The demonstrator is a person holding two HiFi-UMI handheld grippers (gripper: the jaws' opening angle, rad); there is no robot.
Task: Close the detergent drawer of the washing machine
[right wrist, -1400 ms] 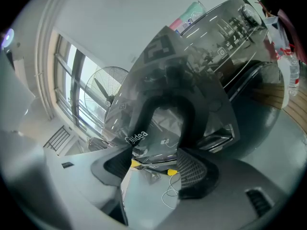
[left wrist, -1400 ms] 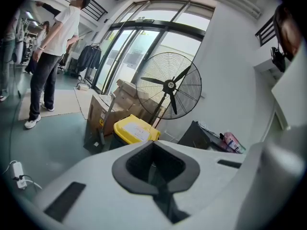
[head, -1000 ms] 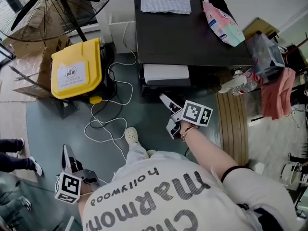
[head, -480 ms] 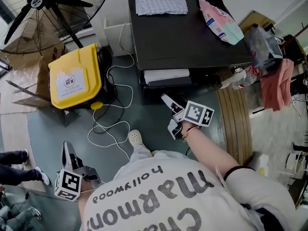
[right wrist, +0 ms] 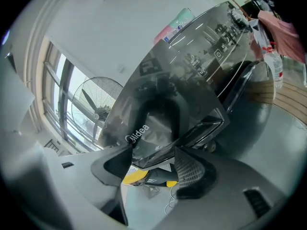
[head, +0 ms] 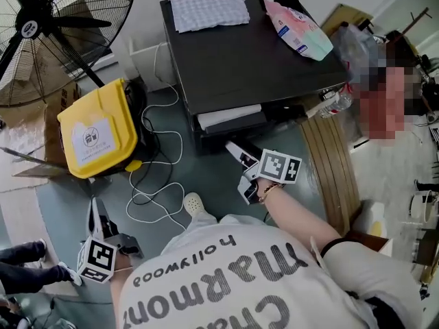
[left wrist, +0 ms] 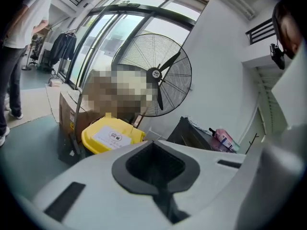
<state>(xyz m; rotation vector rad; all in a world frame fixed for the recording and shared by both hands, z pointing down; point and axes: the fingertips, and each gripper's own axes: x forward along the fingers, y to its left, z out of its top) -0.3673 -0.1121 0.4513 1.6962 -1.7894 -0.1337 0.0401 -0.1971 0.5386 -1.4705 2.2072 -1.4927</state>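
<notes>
The black washing machine (head: 254, 53) stands at the top middle of the head view. Its detergent drawer (head: 230, 118) sticks out of the front as a pale slab. My right gripper (head: 240, 168) is open just in front of the drawer, jaws pointing at it. In the right gripper view the drawer front (right wrist: 146, 131) with its Midea logo sits just beyond the gap of the right gripper (right wrist: 152, 169); whether they touch I cannot tell. My left gripper (head: 93, 211) hangs low at the left, far from the machine. The left gripper (left wrist: 160, 193) is shut on nothing.
A yellow bin (head: 92, 132) and a big floor fan (head: 27, 26) stand left of the machine, with a white cable (head: 154, 177) looping on the floor. A checked cloth (head: 209, 9) and a pink pouch (head: 295, 26) lie on the machine. Wooden planks (head: 336, 163) lie at the right.
The view has swung, so the machine sits more to the left. My right gripper's tip has come closer to the drawer front. The left gripper has hardly moved.
</notes>
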